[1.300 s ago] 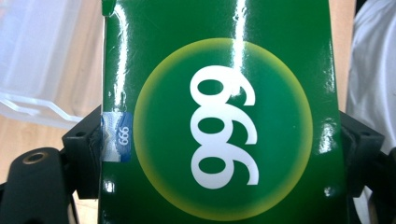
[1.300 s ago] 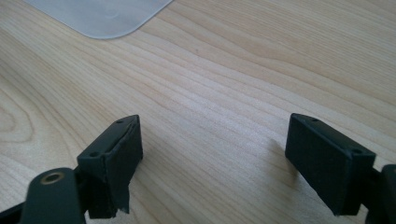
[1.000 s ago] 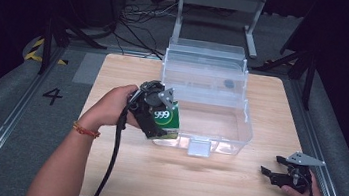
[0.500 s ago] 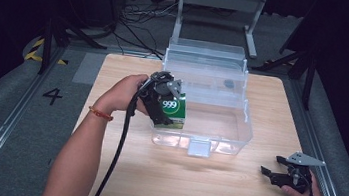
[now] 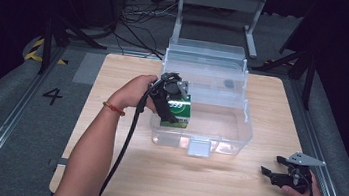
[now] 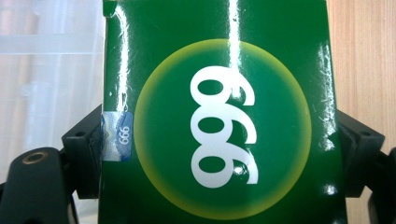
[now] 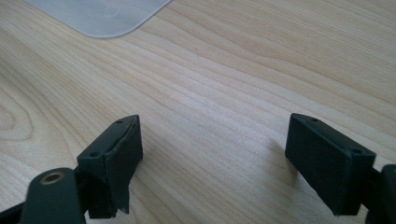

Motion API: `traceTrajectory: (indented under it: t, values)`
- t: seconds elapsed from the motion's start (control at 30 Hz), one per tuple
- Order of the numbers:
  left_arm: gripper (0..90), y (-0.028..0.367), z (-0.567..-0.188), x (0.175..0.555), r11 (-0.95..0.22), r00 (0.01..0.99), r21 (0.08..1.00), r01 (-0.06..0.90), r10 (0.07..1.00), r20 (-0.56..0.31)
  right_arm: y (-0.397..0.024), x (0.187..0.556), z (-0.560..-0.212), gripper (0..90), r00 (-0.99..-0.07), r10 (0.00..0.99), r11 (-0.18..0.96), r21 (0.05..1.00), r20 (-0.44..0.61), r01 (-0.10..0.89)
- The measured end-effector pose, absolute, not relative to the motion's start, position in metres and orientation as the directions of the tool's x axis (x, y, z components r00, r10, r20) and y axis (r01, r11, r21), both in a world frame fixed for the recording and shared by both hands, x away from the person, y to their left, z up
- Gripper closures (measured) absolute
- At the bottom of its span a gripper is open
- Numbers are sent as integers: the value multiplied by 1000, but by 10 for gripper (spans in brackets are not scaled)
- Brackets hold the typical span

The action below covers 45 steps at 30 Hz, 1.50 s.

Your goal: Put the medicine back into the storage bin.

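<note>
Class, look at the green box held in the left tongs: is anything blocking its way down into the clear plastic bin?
Nothing visible blocks it. The left tongs grip the green box by its sides at the left end of the clear bin. The bin's lid stands open at the back, and the floor near the box looks bare. The right tongs rest apart on the table.

A pale wooden table (image 5: 103, 170) with rounded corners carries a clear plastic bin (image 5: 238, 136) (its lid propped open at the back) set from the centre toward twelve o'clock, while the right gripper (image 5: 270, 173) rests on the boards near four o'clock.
</note>
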State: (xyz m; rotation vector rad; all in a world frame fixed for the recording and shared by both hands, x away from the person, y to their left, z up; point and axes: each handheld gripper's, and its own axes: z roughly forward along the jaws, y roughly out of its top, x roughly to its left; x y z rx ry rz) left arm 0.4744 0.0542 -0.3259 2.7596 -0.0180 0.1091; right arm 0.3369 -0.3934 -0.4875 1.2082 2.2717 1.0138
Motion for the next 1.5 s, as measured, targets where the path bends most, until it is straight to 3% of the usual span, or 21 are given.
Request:
traceTrajectory:
  t: [1.13, 1.3, 1.5]
  values:
    - [147, 48, -371, 483, -964, 998, 258, 60, 60, -9, -395, 336, -488, 190, -553, 833, 368, 741, 6, 561]
    - [186, 50, -362, 484, -936, 998, 347, 63, 60, -19, -395, 336, -488, 190, -553, 833, 368, 741, 5, 561]
    - [172, 54, -357, 479, -925, 996, 372, 84, 89, -4, -395, 335, -488, 191, -553, 833, 368, 742, 5, 561]
